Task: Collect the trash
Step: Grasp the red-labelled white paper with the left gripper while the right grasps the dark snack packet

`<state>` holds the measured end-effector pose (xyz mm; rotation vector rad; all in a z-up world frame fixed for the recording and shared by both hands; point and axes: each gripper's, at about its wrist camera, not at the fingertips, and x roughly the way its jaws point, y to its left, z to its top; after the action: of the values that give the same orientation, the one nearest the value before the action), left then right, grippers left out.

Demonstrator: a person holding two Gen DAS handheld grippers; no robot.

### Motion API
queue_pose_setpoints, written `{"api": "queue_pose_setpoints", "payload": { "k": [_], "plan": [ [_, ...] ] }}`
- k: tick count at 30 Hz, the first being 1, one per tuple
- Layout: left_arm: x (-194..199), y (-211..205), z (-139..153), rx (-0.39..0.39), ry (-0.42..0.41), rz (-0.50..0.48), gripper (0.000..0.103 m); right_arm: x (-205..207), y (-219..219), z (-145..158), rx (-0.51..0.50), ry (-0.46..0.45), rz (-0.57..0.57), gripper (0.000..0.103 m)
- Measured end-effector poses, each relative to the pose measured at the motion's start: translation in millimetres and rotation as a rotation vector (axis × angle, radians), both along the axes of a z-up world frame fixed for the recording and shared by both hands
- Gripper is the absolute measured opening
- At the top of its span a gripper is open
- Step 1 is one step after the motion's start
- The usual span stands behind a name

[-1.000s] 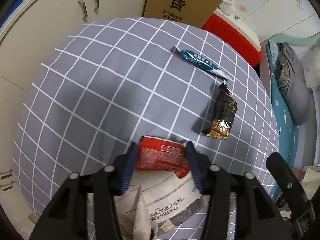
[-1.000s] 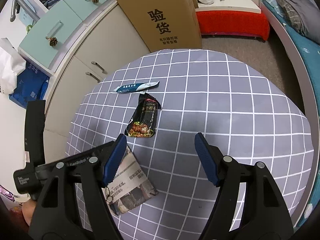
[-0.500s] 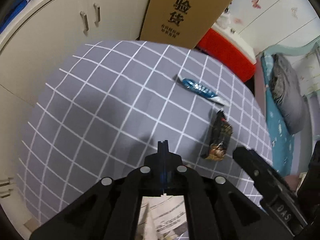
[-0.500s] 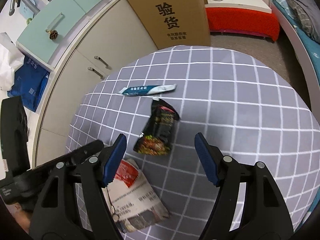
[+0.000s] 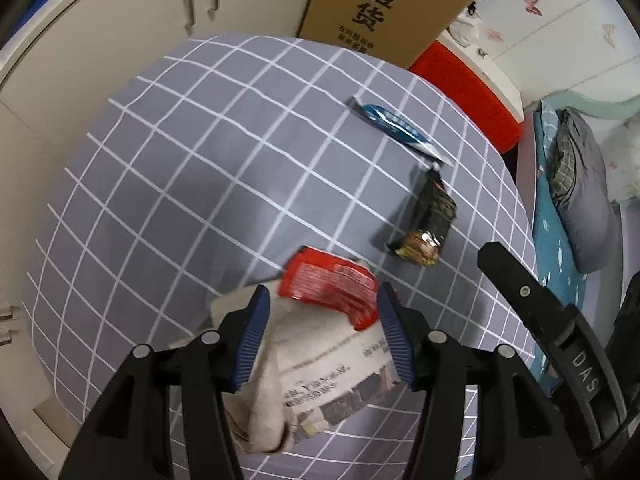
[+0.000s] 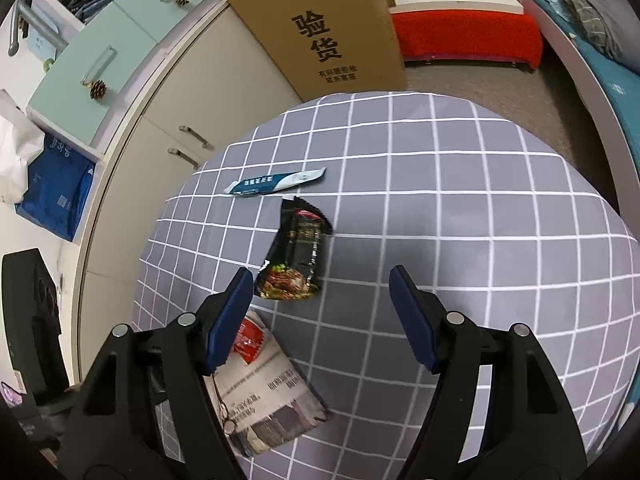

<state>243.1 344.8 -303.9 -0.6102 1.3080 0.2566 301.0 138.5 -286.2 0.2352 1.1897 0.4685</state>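
Observation:
A red wrapper (image 5: 328, 288) lies at the mouth of a newspaper bag (image 5: 332, 368) on the grey checked tablecloth (image 5: 180, 180). My left gripper (image 5: 323, 290) points steeply down over it. Its jaws are opening, with the red wrapper between the tips and not clamped. A black snack packet (image 6: 298, 248) and a blue-and-white wrapper (image 6: 276, 182) lie further out on the cloth. My right gripper (image 6: 320, 276) hangs open above the near end of the black packet, holding nothing. In the right wrist view the red wrapper (image 6: 248, 340) and the newspaper bag (image 6: 268, 392) sit behind the left finger.
A tall cardboard box (image 6: 332, 32) stands beyond the table beside cream cabinets (image 5: 120, 20). A red bench (image 6: 464, 36) and a bed (image 5: 580, 200) lie to the right. The right gripper's black body (image 5: 560, 340) sits close beside the left one.
The left jaws went from standing around the red wrapper to fully shut, then spread apart again. The right gripper has drifted closer over the black packet.

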Motion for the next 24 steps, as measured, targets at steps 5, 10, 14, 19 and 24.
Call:
{"api": "queue_pose_setpoints", "payload": {
  "k": [5,10,14,19,24],
  "plan": [
    [13.2,0.1,-19.6,-0.049,0.036,0.013,0.055,-1.8,-6.3,-2.0,0.0,0.0,-0.015,0.07],
    [20.6,12.3,-25.7,-0.061,0.032,0.033,0.045,-3.4,-3.3,-3.1,-0.006,-0.01,-0.008,0.07],
    [24.8,10.2,-25.7,-0.033,0.021,0.006,0.023,-3.7,1.2,-6.1,-0.005,-0.009,-0.006,0.07],
    [26.2,15.6,-11.6,0.002,-0.051,-0.019,0.02,-1.9,13.5,-9.5,-0.008,-0.01,0.018,0.07],
    [31.4,28.1,3.9,0.069,-0.097,-0.035,0.02,7.0,32.9,-19.1,-0.009,-0.012,0.043,0.07]
  ]
}}
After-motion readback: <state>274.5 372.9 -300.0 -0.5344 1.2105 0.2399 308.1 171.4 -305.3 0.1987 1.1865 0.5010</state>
